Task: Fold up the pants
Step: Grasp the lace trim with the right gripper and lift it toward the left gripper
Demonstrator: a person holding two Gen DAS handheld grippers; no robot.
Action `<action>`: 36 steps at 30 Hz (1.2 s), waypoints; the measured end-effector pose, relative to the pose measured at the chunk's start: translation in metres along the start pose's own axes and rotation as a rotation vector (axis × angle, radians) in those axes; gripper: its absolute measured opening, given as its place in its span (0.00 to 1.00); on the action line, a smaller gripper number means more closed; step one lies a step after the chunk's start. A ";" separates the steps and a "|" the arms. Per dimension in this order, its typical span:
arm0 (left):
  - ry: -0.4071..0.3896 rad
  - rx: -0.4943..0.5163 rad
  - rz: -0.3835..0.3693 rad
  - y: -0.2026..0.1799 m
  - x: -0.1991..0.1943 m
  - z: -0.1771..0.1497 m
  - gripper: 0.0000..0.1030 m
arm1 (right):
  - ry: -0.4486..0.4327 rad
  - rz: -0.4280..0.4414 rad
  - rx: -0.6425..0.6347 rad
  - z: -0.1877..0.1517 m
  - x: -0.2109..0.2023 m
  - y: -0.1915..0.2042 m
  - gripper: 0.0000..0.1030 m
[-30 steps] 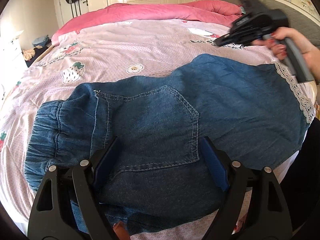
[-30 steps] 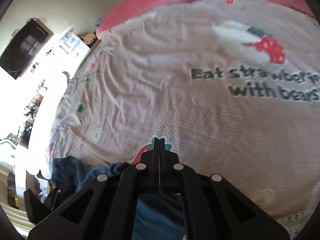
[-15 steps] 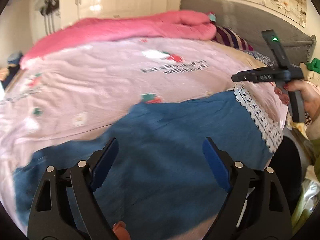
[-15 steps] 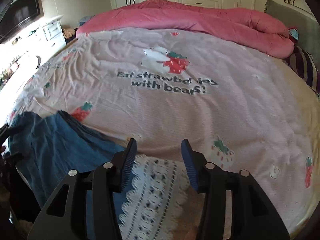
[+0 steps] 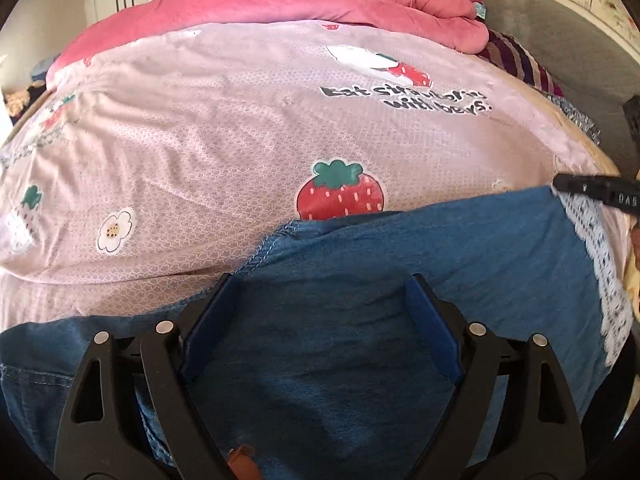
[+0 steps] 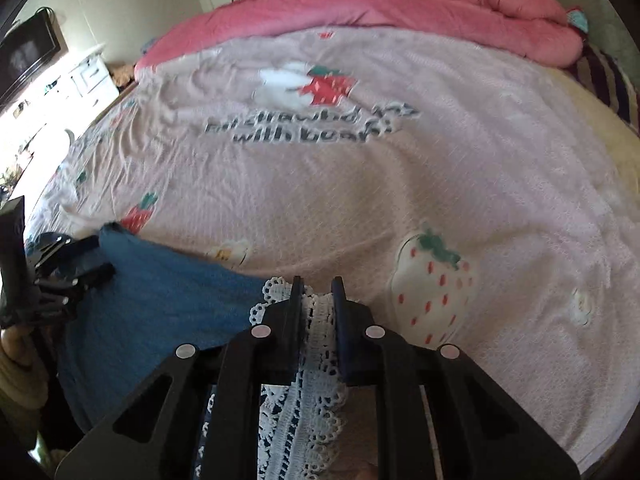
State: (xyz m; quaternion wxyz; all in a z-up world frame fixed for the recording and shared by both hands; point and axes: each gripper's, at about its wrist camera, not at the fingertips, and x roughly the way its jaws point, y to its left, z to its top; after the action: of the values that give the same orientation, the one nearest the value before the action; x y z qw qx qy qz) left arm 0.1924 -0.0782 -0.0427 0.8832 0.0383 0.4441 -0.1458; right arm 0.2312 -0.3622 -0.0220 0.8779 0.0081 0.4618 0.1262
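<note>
Now your right gripper [image 6: 316, 300] is closing on the lace hem [image 6: 320, 360] of the pants [image 5: 400, 260], whose length runs toward your wide-open, empty left gripper [image 5: 320, 320].

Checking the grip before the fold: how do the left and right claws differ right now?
The left claw gapes wide over the blue denim pants, pinching nothing; the right claw is closing, nearly shut, with the white lace hem between its pads. Both point down at the same pants.

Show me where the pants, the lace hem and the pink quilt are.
pants [image 5: 360, 280], left wrist view, on the blue denim leg.
lace hem [image 6: 316, 364], right wrist view, white lace between the claw fingers.
pink quilt [image 6: 400, 12], right wrist view, its middle.
</note>
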 end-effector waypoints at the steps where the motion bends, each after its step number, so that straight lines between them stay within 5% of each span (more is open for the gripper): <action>1: 0.000 0.002 0.004 -0.001 0.000 0.000 0.77 | 0.000 -0.016 -0.009 0.000 0.003 0.001 0.13; 7: -0.006 0.005 0.018 -0.002 0.002 0.002 0.77 | 0.001 -0.108 -0.084 -0.008 0.014 0.010 0.22; 9: -0.007 0.005 0.021 -0.001 0.002 0.002 0.77 | -0.016 -0.115 -0.053 -0.009 0.002 0.006 0.39; 11: -0.013 0.004 0.020 -0.001 0.000 0.001 0.77 | -0.065 -0.118 -0.058 -0.013 -0.019 0.010 0.40; 15: -0.030 -0.019 0.007 0.001 -0.008 0.001 0.77 | -0.131 -0.008 -0.048 -0.029 -0.057 0.031 0.48; 19: -0.075 -0.035 -0.014 -0.001 -0.034 -0.002 0.77 | -0.101 0.090 -0.107 -0.053 -0.067 0.064 0.60; 24: -0.154 -0.015 0.050 0.007 -0.083 -0.028 0.78 | 0.024 0.104 -0.162 -0.081 -0.049 0.092 0.66; 29: -0.133 -0.056 0.263 0.051 -0.110 -0.074 0.80 | 0.082 0.053 -0.135 -0.100 -0.037 0.084 0.67; 32: -0.083 -0.110 0.301 0.077 -0.109 -0.093 0.80 | 0.076 0.069 -0.092 -0.104 -0.036 0.078 0.68; 36: -0.083 -0.119 0.258 0.091 -0.100 -0.100 0.80 | 0.072 0.075 -0.070 -0.104 -0.034 0.075 0.69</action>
State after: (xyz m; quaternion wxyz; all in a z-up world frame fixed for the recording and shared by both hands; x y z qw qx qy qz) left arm 0.0851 0.0511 -0.0293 0.9130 0.0365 0.4063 -0.0057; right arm 0.1126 -0.3076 -0.0444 0.8551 -0.0102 0.4879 0.1752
